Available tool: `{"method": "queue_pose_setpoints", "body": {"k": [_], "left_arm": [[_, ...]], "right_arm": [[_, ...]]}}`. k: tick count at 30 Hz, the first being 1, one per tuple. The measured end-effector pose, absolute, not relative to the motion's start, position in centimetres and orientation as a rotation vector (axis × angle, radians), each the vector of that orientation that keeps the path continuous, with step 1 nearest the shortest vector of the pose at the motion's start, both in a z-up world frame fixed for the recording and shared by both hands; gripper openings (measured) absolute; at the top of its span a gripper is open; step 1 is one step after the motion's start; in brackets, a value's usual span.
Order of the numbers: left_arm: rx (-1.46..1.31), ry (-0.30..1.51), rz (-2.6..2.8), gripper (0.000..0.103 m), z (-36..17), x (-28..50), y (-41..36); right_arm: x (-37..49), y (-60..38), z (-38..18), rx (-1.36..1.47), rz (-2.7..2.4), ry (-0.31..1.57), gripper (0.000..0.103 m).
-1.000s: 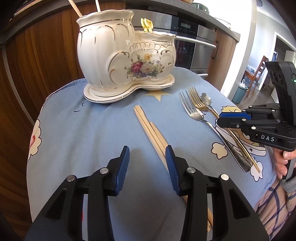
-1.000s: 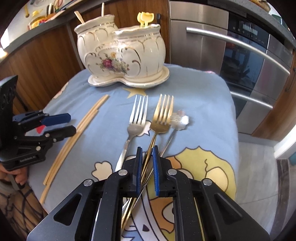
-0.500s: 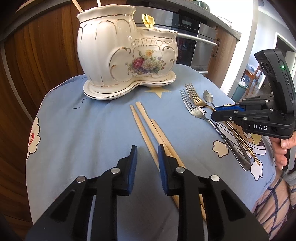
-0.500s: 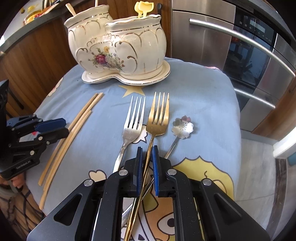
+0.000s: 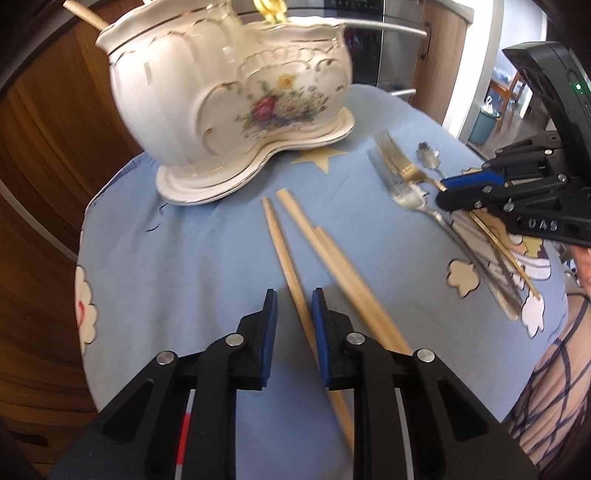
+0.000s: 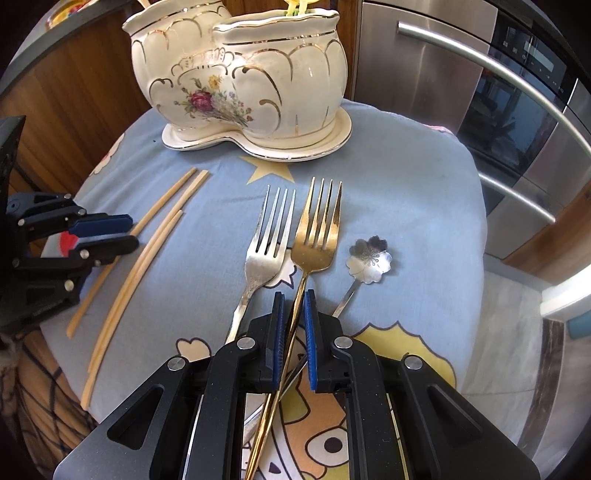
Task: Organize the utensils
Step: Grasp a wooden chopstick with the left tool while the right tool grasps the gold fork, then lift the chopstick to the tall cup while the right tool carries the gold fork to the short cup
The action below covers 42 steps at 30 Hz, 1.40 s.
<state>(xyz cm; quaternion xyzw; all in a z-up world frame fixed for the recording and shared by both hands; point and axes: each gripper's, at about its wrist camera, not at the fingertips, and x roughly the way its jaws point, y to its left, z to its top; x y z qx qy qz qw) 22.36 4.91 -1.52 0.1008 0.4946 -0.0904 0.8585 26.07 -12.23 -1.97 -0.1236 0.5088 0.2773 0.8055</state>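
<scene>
A white floral ceramic holder (image 5: 229, 96) with two compartments stands at the back of the blue cloth (image 5: 184, 266); it also shows in the right wrist view (image 6: 251, 81). Three wooden chopsticks lie in the middle. My left gripper (image 5: 293, 306) is open with its jaws on either side of one chopstick (image 5: 280, 251). A silver fork (image 6: 264, 254), a gold fork (image 6: 314, 240) and a flower-shaped spoon (image 6: 369, 256) lie to the right. My right gripper (image 6: 293, 306) straddles the gold fork's handle, jaws narrow; contact is unclear.
Utensils stand in the holder: a wooden handle (image 5: 85, 14) and a yellow one (image 5: 269, 7). A steel oven (image 6: 480, 92) is behind on the right, wood cabinets (image 5: 44, 147) on the left. The cloth's edge drops off near me.
Both grippers have moved forward and lower. The left jaws narrowed, then widened a little around one chopstick. The right jaws stay narrow and now sit around the gold fork's handle.
</scene>
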Motion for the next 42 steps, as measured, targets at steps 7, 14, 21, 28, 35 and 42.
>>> {"method": "queue_pose_setpoints", "body": {"k": [7, 14, 21, 28, 35, 42], "left_arm": [[0.273, 1.162, -0.223, 0.018, -1.4, 22.7, 6.9], [0.422, 1.304, -0.251, 0.018, -1.3, 24.6, 5.3], [0.403, 1.284, -0.237, 0.018, -1.1, 25.2, 4.7], [0.312, 1.176, -0.223, 0.007, -1.2, 23.5, 5.4], [0.182, 1.055, -0.221, 0.006, -1.1, 22.0, 6.6], [-0.004, 0.817, -0.269, 0.006, 1.3, 18.9, 8.0]], "right_arm": [[26.4, -11.5, -1.8, -0.305, 0.588, 1.122, 0.011], [26.8, -10.6, -1.7, -0.361, 0.582, 1.162, 0.011], [26.4, -11.9, -1.8, -0.263, 0.582, 1.128, 0.009], [26.0, -13.7, -1.5, -0.152, 0.585, 1.089, 0.007], [25.6, -15.3, -1.0, -0.071, 0.603, 1.046, 0.007], [24.8, -16.0, 0.4, -0.035, 0.633, 0.969, 0.007]]}}
